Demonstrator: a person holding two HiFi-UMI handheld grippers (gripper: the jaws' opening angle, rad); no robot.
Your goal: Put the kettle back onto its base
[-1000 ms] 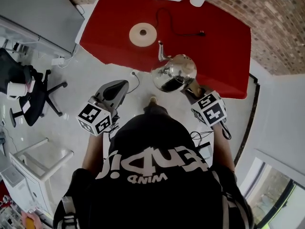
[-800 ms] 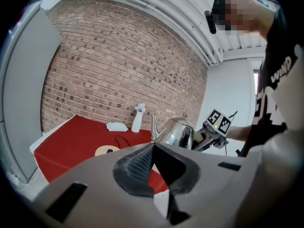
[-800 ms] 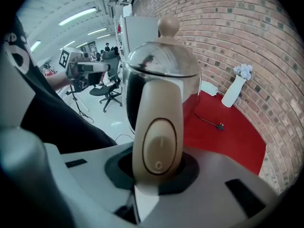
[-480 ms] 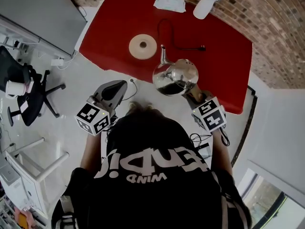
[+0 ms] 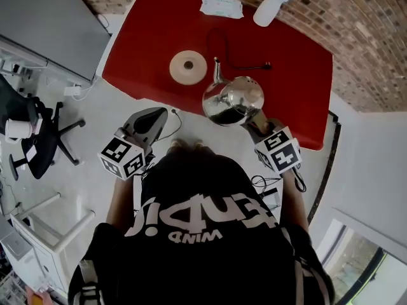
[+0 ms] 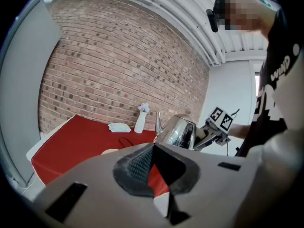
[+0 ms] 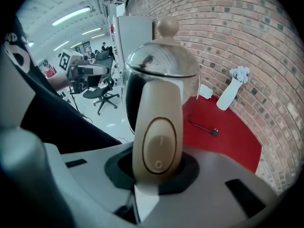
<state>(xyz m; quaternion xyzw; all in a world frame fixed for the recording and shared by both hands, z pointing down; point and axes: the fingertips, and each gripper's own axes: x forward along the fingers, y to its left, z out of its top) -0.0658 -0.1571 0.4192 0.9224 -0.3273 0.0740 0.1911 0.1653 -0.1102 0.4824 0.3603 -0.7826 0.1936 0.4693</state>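
Observation:
A shiny steel kettle [image 5: 232, 99] with a thin spout hangs over the near part of the red table [image 5: 299, 75]. My right gripper [image 5: 255, 122] is shut on its beige handle [image 7: 156, 137], whose switch faces the right gripper view. The round beige base [image 5: 188, 67] lies on the table to the kettle's upper left, with its black cord [image 5: 224, 40] trailing to a plug [image 5: 268, 65]. My left gripper [image 5: 145, 124] hovers over the floor, just short of the table's edge; its jaws stand together with nothing in them. From the left gripper view, the kettle [image 6: 180, 132] is ahead to the right.
A white vase [image 5: 267, 8] and a white cloth [image 5: 221, 7] sit at the table's far edge by the brick wall. A black office chair [image 5: 38, 132] and a grey cabinet [image 5: 38, 18] stand at the left. A white frame [image 5: 44, 221] stands at the lower left.
Both grippers have moved forward toward the table. The kettle has gone from the table's front edge to farther over it, nearer the base.

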